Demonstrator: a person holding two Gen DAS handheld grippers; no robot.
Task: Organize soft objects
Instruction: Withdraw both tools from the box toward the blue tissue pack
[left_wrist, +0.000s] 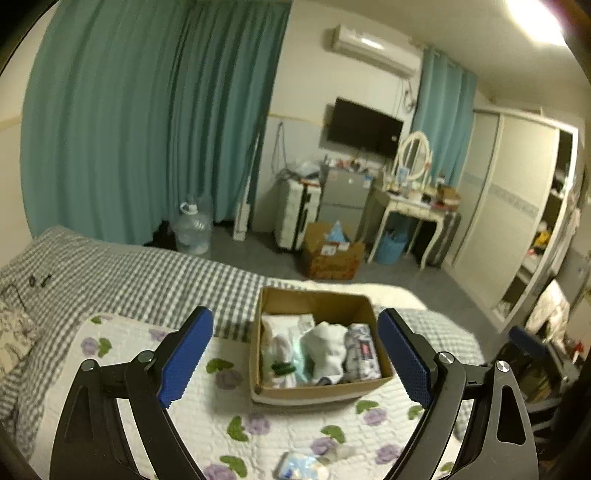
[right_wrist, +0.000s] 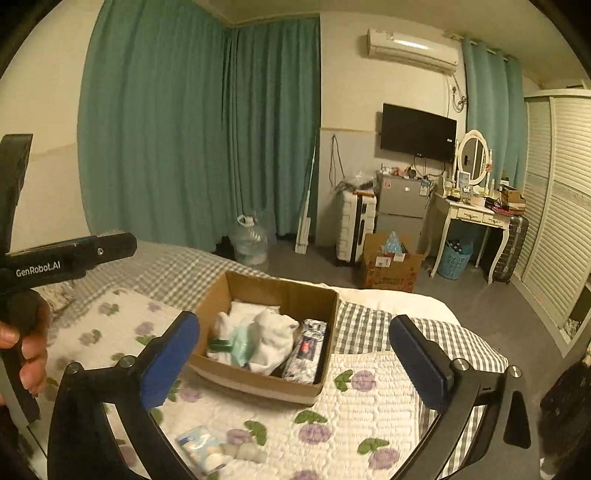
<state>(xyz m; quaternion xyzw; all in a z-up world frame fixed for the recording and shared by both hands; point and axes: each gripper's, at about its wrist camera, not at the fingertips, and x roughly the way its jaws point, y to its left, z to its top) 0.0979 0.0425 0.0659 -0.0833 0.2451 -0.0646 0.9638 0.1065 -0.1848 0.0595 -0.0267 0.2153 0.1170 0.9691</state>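
An open cardboard box (left_wrist: 332, 301) sits on a flowered white quilt (left_wrist: 229, 406) on the bed. It holds white socks (left_wrist: 325, 350), a pale green cloth, a white folded cloth and a patterned tissue pack (left_wrist: 364, 352). A clear bag of cotton balls (left_wrist: 301, 466) lies on the quilt in front of the box. My left gripper (left_wrist: 295, 358) is open and empty, held above the box. In the right wrist view the box (right_wrist: 295, 295), socks (right_wrist: 271, 339) and cotton bag (right_wrist: 205, 448) show too. My right gripper (right_wrist: 293, 360) is open and empty over the box's near edge.
The bed has a grey checked sheet (left_wrist: 147, 273). Beyond it are teal curtains (right_wrist: 184, 129), a water jug (right_wrist: 249, 240), a suitcase (right_wrist: 354, 225), a floor box (right_wrist: 391, 266), a dressing table (right_wrist: 476, 218) and a wardrobe (right_wrist: 554, 206). The left gripper's body (right_wrist: 55, 258) is at the left.
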